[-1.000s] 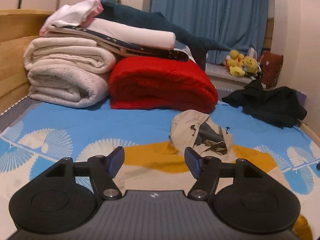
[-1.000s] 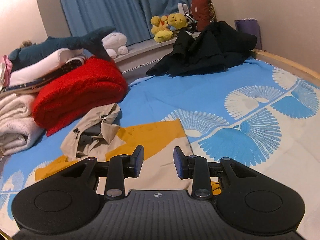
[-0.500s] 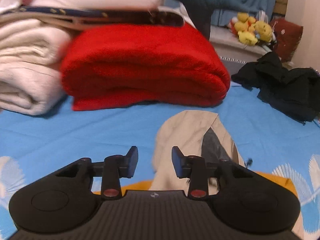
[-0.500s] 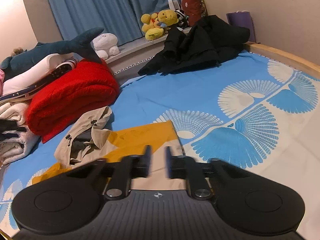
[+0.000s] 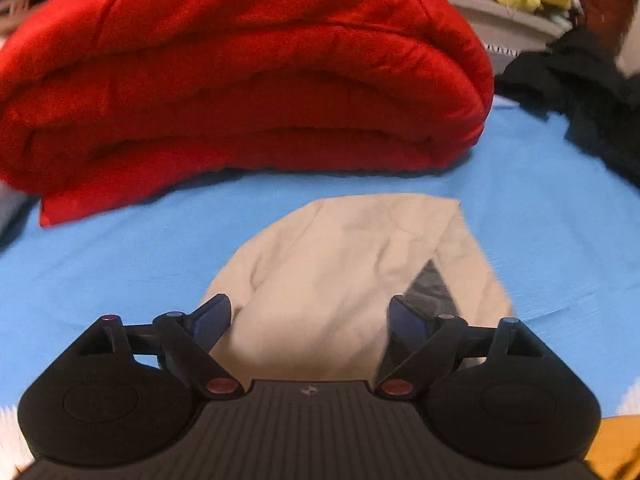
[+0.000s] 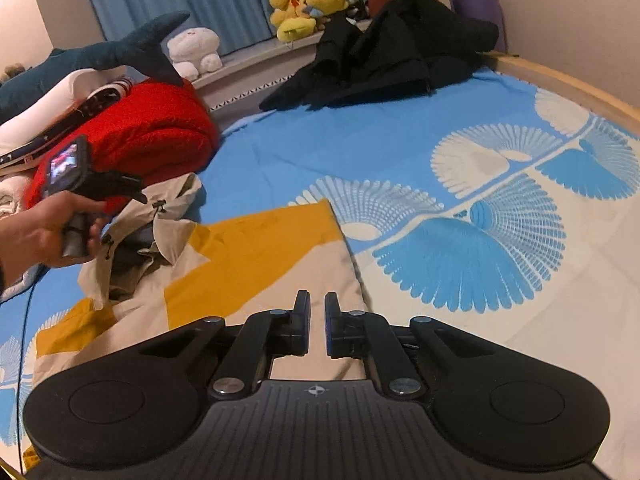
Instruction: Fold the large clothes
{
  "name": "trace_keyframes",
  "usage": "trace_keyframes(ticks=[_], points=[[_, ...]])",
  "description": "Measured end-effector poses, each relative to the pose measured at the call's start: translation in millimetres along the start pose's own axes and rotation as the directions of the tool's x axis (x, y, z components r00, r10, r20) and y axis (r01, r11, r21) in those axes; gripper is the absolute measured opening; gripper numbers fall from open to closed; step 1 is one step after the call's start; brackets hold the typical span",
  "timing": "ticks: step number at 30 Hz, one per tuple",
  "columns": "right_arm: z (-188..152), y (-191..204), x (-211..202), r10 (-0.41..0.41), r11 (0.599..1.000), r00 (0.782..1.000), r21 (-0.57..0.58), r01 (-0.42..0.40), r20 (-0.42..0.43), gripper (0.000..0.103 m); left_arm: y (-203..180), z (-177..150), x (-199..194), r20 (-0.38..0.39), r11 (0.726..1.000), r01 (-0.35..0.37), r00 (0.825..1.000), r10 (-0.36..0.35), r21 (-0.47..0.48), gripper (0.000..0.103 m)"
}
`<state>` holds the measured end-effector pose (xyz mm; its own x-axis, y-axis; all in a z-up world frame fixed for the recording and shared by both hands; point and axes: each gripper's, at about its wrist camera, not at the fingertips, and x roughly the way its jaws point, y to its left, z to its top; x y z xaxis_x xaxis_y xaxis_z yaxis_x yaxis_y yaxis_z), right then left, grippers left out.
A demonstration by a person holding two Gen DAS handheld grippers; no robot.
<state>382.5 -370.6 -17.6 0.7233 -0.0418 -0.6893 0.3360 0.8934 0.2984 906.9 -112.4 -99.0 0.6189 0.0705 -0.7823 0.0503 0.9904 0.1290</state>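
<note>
1. The left gripper (image 5: pixel 308 320) hovers spread wide over the jacket's beige hood (image 5: pixel 352 264), likely to pinch it.
2. The right gripper (image 6: pixel 317 320), nearly pressed together and holding nothing, waits above the jacket (image 6: pixel 256 256) spread on the bed (image 6: pixel 400 152).

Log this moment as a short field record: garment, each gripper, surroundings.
garment: beige-and-mustard jacket spread on the blue bedsheet, hood toward the red blanket
left gripper: open, fingers either side of the hood
right gripper: nearly shut, narrow gap, over the jacket's right edge; grip unclear
surroundings: black clothes, plush toys behind
</note>
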Motion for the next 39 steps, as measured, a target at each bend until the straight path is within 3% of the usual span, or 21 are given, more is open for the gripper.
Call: trace_keyframes(ticks=[1, 2, 3, 6, 9, 12, 13, 15, 16, 17, 19, 20, 21, 23, 25, 26, 28, 29, 31, 37, 39], points=[[-0.1, 0.0, 0.2, -0.001, 1.0, 1.0, -0.007, 0.001, 0.001, 0.007, -2.3, -1.0, 0.8, 0.013, 0.999, -0.013, 1.0, 0.012, 0.037, 0.064], [0.1, 0.4, 0.6, -0.006, 1.0, 1.0, -0.01, 0.006, 0.002, 0.007, -2.2, -1.8, -1.3, 0.024, 0.998, -0.014, 1.0, 0.013, 0.068, 0.023], [0.7, 0.3, 1.0, -0.009, 1.0, 1.0, -0.003, 0.009, 0.0, 0.007, 0.1, -2.0, -7.9, 0.035, 0.997, -0.01, 0.999, 0.007, 0.081, 0.001], [6.7, -1.1, -1.5, 0.005, 1.0, 1.0, 0.028, -0.005, 0.007, 0.007, 13.8, -4.9, -52.3, 0.132, 0.996, 0.052, 0.989, -0.061, 0.073, 0.001], [12.6, 1.4, -11.2, 0.021, 1.0, 0.999, 0.018, -0.022, 0.046, 0.007, 32.8, -25.3, -125.0, 0.223, 0.976, 0.151, 0.957, -0.184, 0.155, 0.001], [17.4, -1.6, -21.8, 0.045, 0.998, 0.996, 0.049, -0.049, 0.073, 0.007, 56.7, -76.1, -210.9, 0.244, 0.903, 0.272, 0.9, -0.361, 0.332, 0.001], [18.0, -2.6, -25.2, 0.06, 0.996, 0.995, 0.06, -0.065, 0.081, 0.007, 67.5, -103.6, -243.2, 0.245, 0.866, 0.301, 0.875, -0.417, 0.399, 0.001], [19.4, -4.4, -32.8, 0.092, 0.992, 0.991, 0.076, -0.099, 0.095, 0.007, 83.6, -160.8, -287.1, 0.209, 0.787, 0.332, 0.844, -0.494, 0.52, 0.001], [20.5, -4.6, -36.3, 0.106, 0.99, 0.989, 0.083, -0.115, 0.103, 0.007, 89.3, -194.2, -299.0, 0.179, 0.75, 0.333, 0.841, -0.51, 0.572, 0.001], [21.1, -4.9, -39.0, 0.123, 0.987, 0.986, 0.089, -0.134, 0.112, 0.007, 93.7, -225.4, -305.9, 0.146, 0.721, 0.316, 0.854, -0.499, 0.617, 0.001], [21.7, -3.7, -43.4, 0.152, 0.982, 0.981, 0.093, -0.164, 0.121, 0.007, 100.7, -289.3, -305.9, 0.033, 0.694, 0.273, 0.919, -0.394, 0.667, 0.005], [22.2, -3.0, -45.0, 0.166, 0.979, 0.978, 0.098, -0.178, 0.126, 0.009, 105.4, -308.7, -306.8, -0.007, 0.707, 0.274, 0.935, -0.355, 0.652, 0.005], [22.9, -2.3, -45.8, 0.177, 0.976, 0.976, 0.107, -0.192, 0.13, 0.012, 112.8, -322.1, -312.1, -0.019, 0.74, 0.282, 0.939, -0.342, 0.61, 0.005], [23.4, -1.3, -46.6, 0.206, 0.966, 0.97, 0.129, -0.223, 0.131, 0.026, 130.4, -331.9, -329.3, 0.012, 0.848, 0.3, 0.941, -0.339, 0.436, 0.008], [21.6, 2.8, -43.9, 0.236, 0.957, 0.964, 0.145, -0.253, 0.12, 0.033, 148.9, -329.1, -343.8, 0.109, 0.93, 0.31, 0.936, -0.335, 0.197, 0.018], [20.2, 5.5, -41.5, 0.254, 0.951, 0.961, 0.153, -0.269, 0.107, 0.035, 156.8, -328.4, -345.5, 0.152, 0.938, 0.336, 0.926, -0.345, 0.082, 0.021], [16.4, 11.8, -32.1, 0.302, 0.936, 0.951, 0.173, -0.308, 0.061, 0.037, 167.7, -329.1, -336.9, 0.235, 0.903, 0.413, 0.895, -0.379, -0.12, 0.03], [13.1, 15.7, -26.1, 0.324, 0.928, 0.946, 0.182, -0.324, 0.029, 0.037, 168.2, -330.7, -330.5, 0.257, 0.889, 0.427, 0.889, -0.38, -0.164, 0.03], [6.3, 23.7, -17.7, 0.339, 0.925, 0.941, 0.19, -0.33, -0.013, 0.037, 156.6, -325.0, -317.1, 0.223, 0.908, 0.375, 0.916, -0.333, -0.186, 0.03], [-12.4, 57.0, -7.7, 0.367, 0.927, 0.927, 0.115, -0.358, -0.073, 0.038, 131.9, -289.8, -276.6, 0.286, 0.918, 0.382, 0.896, -0.34, -0.107, 0.037], [-19.4, 68.3, -2.5, 0.39, 0.919, 0.914, 0.102, -0.38, -0.107, 0.038, 120.1, -295.3, -254.5, 0.224, 0.928, 0.357, 0.918, -0.328, -0.104, 0.036]])
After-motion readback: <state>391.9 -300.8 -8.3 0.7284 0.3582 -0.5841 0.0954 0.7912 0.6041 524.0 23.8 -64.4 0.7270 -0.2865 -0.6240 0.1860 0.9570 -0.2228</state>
